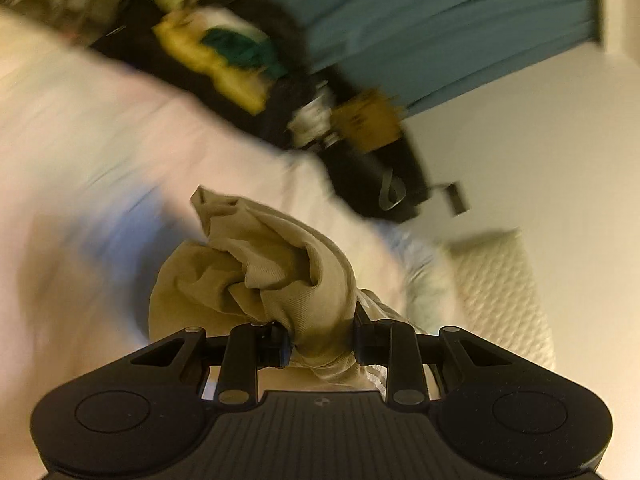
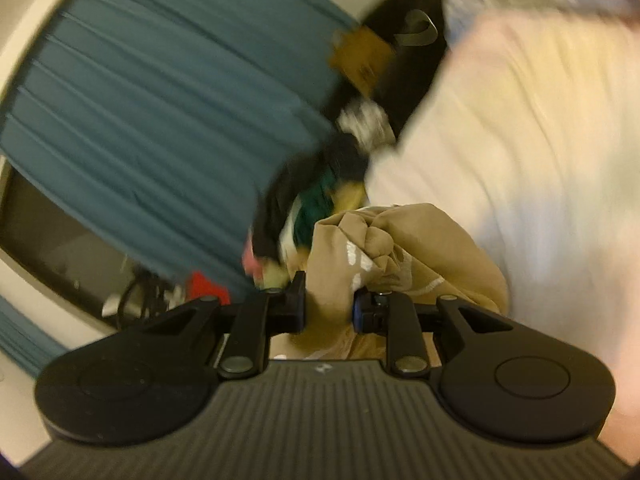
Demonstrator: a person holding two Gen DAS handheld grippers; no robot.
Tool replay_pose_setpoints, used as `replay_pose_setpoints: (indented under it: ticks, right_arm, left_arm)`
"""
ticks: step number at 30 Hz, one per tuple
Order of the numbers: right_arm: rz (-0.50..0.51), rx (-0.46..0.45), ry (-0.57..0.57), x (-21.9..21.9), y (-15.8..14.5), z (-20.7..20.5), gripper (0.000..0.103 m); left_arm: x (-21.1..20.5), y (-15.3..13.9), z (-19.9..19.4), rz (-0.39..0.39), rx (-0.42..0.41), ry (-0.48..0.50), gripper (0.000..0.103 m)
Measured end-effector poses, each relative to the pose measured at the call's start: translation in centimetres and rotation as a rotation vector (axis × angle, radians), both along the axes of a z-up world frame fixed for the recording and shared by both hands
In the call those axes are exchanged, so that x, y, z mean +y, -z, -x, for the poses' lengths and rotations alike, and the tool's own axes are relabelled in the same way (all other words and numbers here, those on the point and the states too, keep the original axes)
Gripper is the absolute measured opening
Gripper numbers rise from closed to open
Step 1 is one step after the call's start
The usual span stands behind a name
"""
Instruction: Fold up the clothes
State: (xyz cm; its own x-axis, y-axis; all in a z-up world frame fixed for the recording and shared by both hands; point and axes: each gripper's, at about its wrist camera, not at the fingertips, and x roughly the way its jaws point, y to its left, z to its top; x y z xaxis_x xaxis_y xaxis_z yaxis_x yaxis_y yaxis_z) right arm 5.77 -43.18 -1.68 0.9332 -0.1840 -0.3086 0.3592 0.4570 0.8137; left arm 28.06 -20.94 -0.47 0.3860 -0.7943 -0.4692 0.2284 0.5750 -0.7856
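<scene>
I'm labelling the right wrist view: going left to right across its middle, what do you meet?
Teal curtain → heap of mixed clothes → tan garment bunched in the right tool → pale bedding.

Both wrist cameras sit just behind their jaws, looking forward and slightly down, very close to the bunched tan garment. Both views share the teal curtain, the dark clothes pile and the pale bed.

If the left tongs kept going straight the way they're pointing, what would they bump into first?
The left tongs already clamp a bunched tan ribbed cloth garment. Beyond that, probably the pale pinkish-white bedsheet spread ahead, though blur makes depth hard to judge.
</scene>
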Motion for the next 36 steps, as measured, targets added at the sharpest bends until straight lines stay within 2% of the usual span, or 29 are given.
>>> replay_pose_setpoints:
  ticks: [3,5,6,9,11,13,16,18,19,22,25,28,31,33,35,36]
  right_arm:
    - [0.113,-0.004,0.000,-1.8,0.3,-2.6,0.025]
    - [0.178,0.041,-0.016,-2.3,2.6,-4.3,0.025]
    - [0.176,0.068,-0.024,-2.5,4.3,-4.8,0.025]
    - [0.109,0.170,-0.068,-3.1,10.4,-5.4,0.025]
    - [0.076,0.224,-0.104,-2.5,13.9,-4.6,0.025]
    - [0.063,0.241,-0.131,-1.4,16.4,-3.0,0.025]
    - [0.003,0.263,-0.160,-0.6,18.4,-1.2,0.025]
    - [-0.013,0.284,-0.177,-0.4,18.4,-1.2,0.026]
    - [-0.013,0.300,-0.180,-0.3,17.9,-1.1,0.026]
    - [-0.007,0.373,-0.170,0.8,15.8,-0.3,0.026]
    - [0.051,0.399,-0.163,1.6,13.0,1.5,0.026]
    - [0.128,0.361,-0.171,3.1,9.3,3.3,0.026]
    - [0.218,0.318,-0.188,5.1,5.3,5.2,0.028]
    - [0.284,0.290,-0.196,6.6,2.8,6.5,0.045]
    - [0.341,0.247,-0.186,8.3,0.5,8.3,0.089]
    - [0.364,0.229,-0.180,9.0,-0.3,9.1,0.092]
  left_arm:
    - [-2.8,0.7,-2.2,0.022,-0.128,-0.021,0.030]
    - [-4.9,3.0,-3.2,-0.025,-0.203,-0.018,0.030]
    - [-5.6,4.5,-3.6,-0.049,-0.215,-0.016,0.030]
    - [-6.2,10.2,-4.0,-0.121,-0.157,-0.001,0.030]
    - [-5.0,13.2,-2.5,-0.172,-0.143,0.020,0.029]
    - [-4.0,15.1,-1.1,-0.197,-0.153,0.048,0.029]
    - [-2.5,17.0,0.6,-0.219,-0.180,0.091,0.034]
    - [-1.6,17.9,0.7,-0.236,-0.186,0.107,0.045]
    - [-1.3,17.9,0.8,-0.239,-0.188,0.110,0.045]
    - [0.0,16.4,1.7,-0.289,-0.232,0.120,0.053]
    - [0.9,13.1,3.8,-0.323,-0.304,0.127,0.063]
    - [1.8,9.0,6.3,-0.341,-0.363,0.131,0.071]
    - [2.8,5.0,9.2,-0.355,-0.429,0.134,0.086]
    - [3.7,2.4,11.4,-0.361,-0.478,0.134,0.099]
    - [4.8,0.0,13.9,-0.365,-0.529,0.131,0.103]
    - [5.4,-1.2,15.3,-0.367,-0.555,0.130,0.103]
